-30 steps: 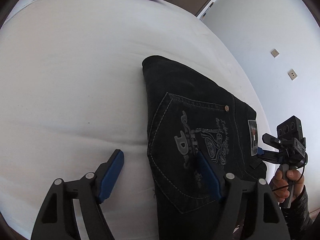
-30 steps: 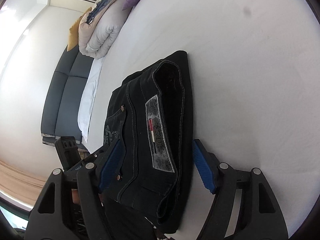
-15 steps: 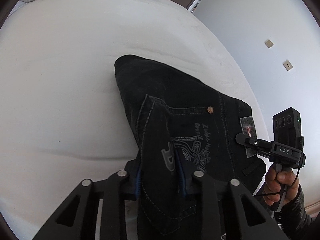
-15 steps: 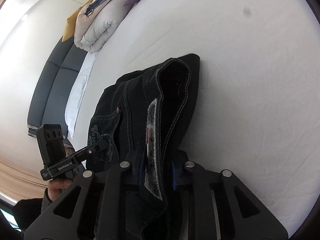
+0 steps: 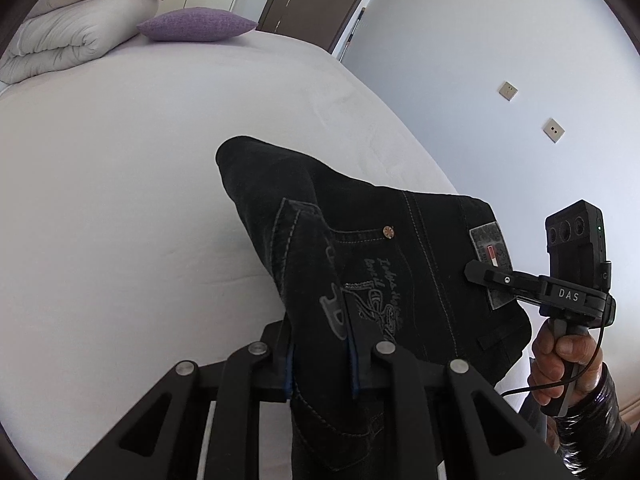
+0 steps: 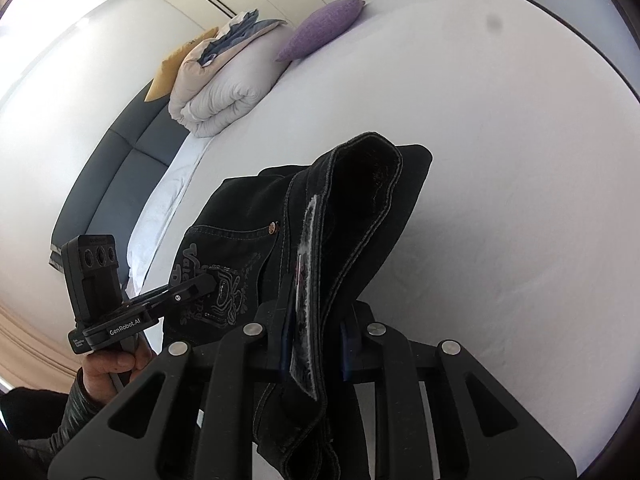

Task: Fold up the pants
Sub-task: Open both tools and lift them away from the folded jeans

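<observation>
In the left wrist view, the left gripper (image 5: 320, 360) is filling the bottom edge, its 2 blue-padded jaws closing tight on a bunched fold of the black jeans (image 5: 360, 240) at the back pocket; the pads are mostly buried in cloth. Below the jaws the denim is running out of frame at 6 o'clock. At 3 o'clock, the right gripper (image 5: 478, 270) is pinching the waistband by its grey label, held by a hand (image 5: 560, 360) in a shiny dark sleeve that is cut off by the lens rim.

In the right wrist view, that gripper's jaws are likewise clamping the waistband edge-on, so the label is hard to read. At 9 o'clock the other hand (image 6: 112, 364) is gripping its tool.

The jeans are hanging lifted between the 2 grippers; whether the far fold is touching the white bed (image 5: 120, 200) is unclear. Beyond, at 11 o'clock, a purple pillow (image 5: 196, 24) and a folded duvet (image 5: 68, 36) are lying.
</observation>
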The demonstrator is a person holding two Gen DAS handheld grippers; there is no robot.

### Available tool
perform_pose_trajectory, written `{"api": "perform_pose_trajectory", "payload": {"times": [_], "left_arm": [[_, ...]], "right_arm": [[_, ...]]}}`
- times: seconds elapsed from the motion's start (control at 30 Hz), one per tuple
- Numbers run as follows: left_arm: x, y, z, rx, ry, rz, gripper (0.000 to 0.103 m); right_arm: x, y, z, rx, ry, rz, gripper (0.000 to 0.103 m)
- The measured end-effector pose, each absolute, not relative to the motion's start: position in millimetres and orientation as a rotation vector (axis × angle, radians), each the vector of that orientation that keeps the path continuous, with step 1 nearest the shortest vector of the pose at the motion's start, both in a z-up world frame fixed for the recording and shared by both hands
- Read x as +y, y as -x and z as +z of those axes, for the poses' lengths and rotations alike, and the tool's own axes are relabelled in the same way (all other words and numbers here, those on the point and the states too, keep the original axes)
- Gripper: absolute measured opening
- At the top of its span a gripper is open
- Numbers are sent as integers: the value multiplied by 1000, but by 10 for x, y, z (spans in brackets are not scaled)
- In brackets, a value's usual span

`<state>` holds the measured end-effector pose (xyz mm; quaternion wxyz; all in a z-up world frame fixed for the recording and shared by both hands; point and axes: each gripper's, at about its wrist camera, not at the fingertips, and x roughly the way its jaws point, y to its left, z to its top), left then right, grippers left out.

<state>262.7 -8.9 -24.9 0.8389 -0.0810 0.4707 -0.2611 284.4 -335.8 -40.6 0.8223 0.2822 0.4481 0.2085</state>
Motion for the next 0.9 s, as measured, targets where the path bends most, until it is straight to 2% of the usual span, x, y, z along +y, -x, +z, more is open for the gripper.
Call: {"api": "perform_pose_trajectory", "payload": {"times": [0.2, 0.3, 0.37, 0.4, 0.47, 0.5, 0.53, 0.6, 0.67, 0.73, 0.87, 0.9], "left_arm": [[-271, -3028, -627, 1061, 152, -522, 22], [-320, -2998, -794, 1071, 91, -480, 35], [-302, -2970, -842, 1068, 71, -449, 52], [-285, -2953, -845, 1064, 60, -427, 56], [-278, -2886, -794, 1047, 24, -399, 60], [-294, -2841, -748, 1036, -5, -384, 60], [-317, -2782, -686, 1020, -40, -367, 60], [-347, -2645, -546, 972, -79, -355, 63], [-381, -2480, -390, 918, -99, -345, 76], [-412, -2294, -223, 851, -131, -328, 83], [-418, -2026, 51, 748, -145, -312, 102], [-398, -1935, 110, 726, -143, -310, 103]], "right_arm": [[-3871, -3343, -887, 1019, -672, 415, 17], [-3964, -3386, -1175, 1068, -688, 394, 23], [-4046, -3344, -1266, 1057, -724, 408, 26], [-4080, -3325, -1289, 1047, -739, 410, 28], [-4143, -3229, -1274, 1026, -747, 393, 33], [-4168, -3172, -1242, 1012, -743, 374, 43], [-4186, -3099, -1205, 996, -738, 349, 46], [-4247, -2927, -1113, 972, -725, 294, 47], [-4263, -2725, -1000, 946, -707, 260, 47], [-4262, -2476, -819, 904, -653, 224, 47], [-4180, -2016, -418, 820, -570, 183, 47], [-4158, -1918, -328, 799, -552, 172, 50]]}}
